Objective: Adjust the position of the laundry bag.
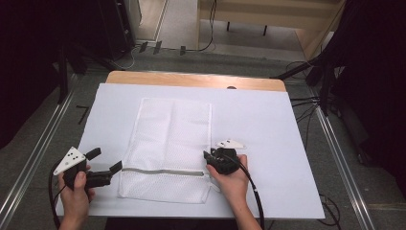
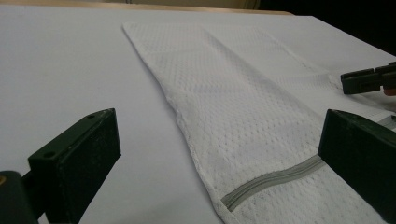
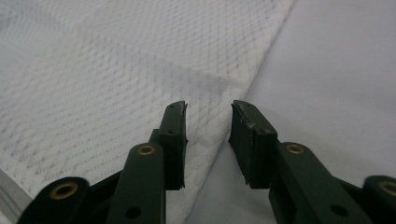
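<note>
Nearest us, our two hands come in from the bottom edge of the desk, each holding one tool: two tools in all. The left tool (image 1: 104,162) sits just off the near left corner of the mesh bag (image 1: 170,143), its jaws spread wide, one over bare white sheet and the other reaching over the bag's left edge beside the zipper. The right tool (image 1: 207,156) rests at the bag's right edge, just above the zipper's end; in the right gripper view its jaws (image 3: 208,140) stand a little apart over the bag's hem, and we cannot tell whether they touch the fabric. There is one bag, lying flat, with its long axis running from near to far. Its single grey zipper (image 1: 163,171) crosses the short way close to the near end. The white sheet (image 1: 268,124) leaves wide open room on both sides of the bag and a narrower strip at the near edge. Beyond the bag's far end lies more bare sheet, then a strip of the wooden desk (image 1: 191,79).
</note>
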Available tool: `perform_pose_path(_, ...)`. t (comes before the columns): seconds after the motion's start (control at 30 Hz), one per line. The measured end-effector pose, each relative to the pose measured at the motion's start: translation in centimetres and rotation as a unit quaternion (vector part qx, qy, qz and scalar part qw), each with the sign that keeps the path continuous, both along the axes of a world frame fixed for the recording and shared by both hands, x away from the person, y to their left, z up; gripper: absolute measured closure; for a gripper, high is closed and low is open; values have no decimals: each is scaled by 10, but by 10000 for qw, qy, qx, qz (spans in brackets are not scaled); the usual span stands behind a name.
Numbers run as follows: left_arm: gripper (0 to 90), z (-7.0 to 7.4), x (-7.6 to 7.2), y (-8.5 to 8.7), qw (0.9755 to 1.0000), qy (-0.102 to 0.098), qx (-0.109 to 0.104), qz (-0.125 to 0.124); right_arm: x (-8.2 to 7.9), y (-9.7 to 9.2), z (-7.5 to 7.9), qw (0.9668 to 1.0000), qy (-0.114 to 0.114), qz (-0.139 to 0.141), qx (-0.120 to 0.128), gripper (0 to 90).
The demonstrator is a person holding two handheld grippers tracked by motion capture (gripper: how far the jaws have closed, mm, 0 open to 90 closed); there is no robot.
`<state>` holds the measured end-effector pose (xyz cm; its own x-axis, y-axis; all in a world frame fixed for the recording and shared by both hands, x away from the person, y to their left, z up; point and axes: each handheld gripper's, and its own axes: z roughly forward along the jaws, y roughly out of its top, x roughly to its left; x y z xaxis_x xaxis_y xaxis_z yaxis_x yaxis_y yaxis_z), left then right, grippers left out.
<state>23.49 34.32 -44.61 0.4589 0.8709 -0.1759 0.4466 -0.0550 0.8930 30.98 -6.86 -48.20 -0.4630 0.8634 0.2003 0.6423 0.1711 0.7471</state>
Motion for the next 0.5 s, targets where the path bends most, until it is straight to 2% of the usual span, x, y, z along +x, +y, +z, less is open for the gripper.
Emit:
perform_pose_path(0.07, 0, 0, 0, 0, 10000, 0, 15, -9, -1, 3, 0, 9997, -108, -13, -205, 784)
perform_pose_path(0.13, 0, 0, 0, -1, 10000, -2, 3, 1, -2, 4, 0, 9997, -120, 8, -233, 887)
perform_pose_path(0.3, 0, 0, -1, -1, 10000, 4, 40, -5, -2, 2, 1, 9997, -140, 80, -210, 900)
perform_pose_path(0.5, 0, 0, -1, -1, 10000, 6, 26, 5, 2, -13, 8, 9994, -242, -3, -233, 900)
